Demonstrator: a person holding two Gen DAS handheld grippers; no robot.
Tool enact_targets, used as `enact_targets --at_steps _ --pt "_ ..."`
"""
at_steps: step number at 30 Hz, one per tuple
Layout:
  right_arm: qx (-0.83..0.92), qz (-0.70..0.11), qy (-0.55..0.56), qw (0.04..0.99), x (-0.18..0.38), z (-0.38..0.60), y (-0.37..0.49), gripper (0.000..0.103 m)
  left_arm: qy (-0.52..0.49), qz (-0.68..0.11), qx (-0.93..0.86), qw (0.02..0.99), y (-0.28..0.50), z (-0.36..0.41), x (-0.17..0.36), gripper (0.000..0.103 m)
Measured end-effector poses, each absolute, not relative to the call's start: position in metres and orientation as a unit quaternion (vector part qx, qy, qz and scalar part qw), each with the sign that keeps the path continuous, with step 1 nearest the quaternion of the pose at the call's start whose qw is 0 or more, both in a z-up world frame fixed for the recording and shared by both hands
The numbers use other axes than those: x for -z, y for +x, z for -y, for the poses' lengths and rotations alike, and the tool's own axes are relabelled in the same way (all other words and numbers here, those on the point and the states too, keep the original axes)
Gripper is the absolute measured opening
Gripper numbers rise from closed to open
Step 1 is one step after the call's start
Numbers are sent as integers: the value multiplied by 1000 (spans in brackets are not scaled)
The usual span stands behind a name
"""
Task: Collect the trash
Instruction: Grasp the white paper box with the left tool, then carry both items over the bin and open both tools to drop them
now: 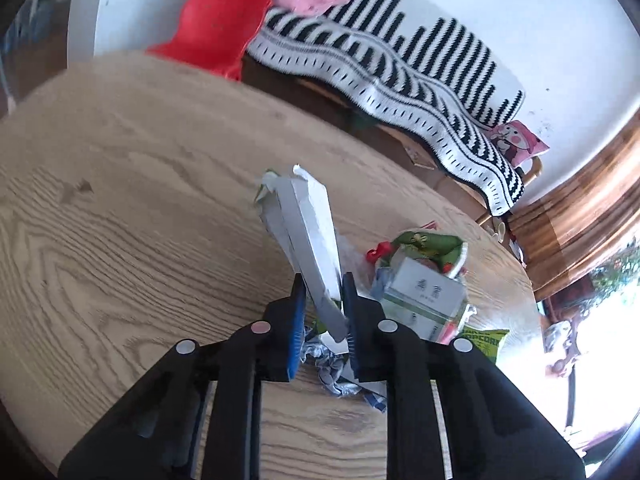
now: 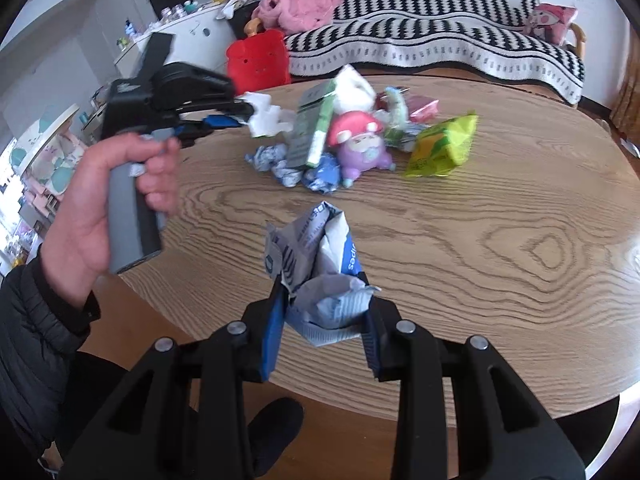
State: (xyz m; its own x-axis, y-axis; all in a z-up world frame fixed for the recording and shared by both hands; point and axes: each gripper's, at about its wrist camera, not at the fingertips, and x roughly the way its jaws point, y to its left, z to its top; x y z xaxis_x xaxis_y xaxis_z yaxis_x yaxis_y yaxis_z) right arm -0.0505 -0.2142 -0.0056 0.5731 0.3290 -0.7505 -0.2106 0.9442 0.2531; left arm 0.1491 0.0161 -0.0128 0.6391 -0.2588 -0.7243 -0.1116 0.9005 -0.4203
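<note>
My left gripper (image 1: 323, 300) is shut on a flattened white-grey carton (image 1: 310, 236) and holds it above the round wooden table (image 1: 120, 200). It also shows in the right wrist view (image 2: 230, 120), held in a hand at the left with the white carton (image 2: 264, 118) in it. My right gripper (image 2: 324, 312) is shut on a crumpled blue-and-white wipes packet (image 2: 320, 264) above the table's near edge. A trash pile lies mid-table: a green-white box (image 2: 314, 124), blue-white crumpled wrappers (image 2: 288, 168), a yellow-green popcorn bag (image 2: 442, 146).
A purple and pink plush toy (image 2: 360, 144) sits in the pile. Behind the table (image 2: 480, 260) stand a sofa with a black-and-white blanket (image 2: 432, 36), a red cushion (image 2: 258, 60) and pink clothing (image 2: 300, 6). A white cabinet (image 2: 184, 40) stands at the back left.
</note>
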Motion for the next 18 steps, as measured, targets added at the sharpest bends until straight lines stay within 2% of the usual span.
enact_targets --at_steps 9,13,18 --pt "-42 -409 122 903 -5 330 -105 34 -105 -363 132 917 84 68 -39 17" --pt "35 -399 152 904 -2 401 -143 34 -60 -353 216 908 44 137 -46 17" --pt "141 -398 197 885 16 495 -198 34 16 -368 336 867 -19 256 -25 17"
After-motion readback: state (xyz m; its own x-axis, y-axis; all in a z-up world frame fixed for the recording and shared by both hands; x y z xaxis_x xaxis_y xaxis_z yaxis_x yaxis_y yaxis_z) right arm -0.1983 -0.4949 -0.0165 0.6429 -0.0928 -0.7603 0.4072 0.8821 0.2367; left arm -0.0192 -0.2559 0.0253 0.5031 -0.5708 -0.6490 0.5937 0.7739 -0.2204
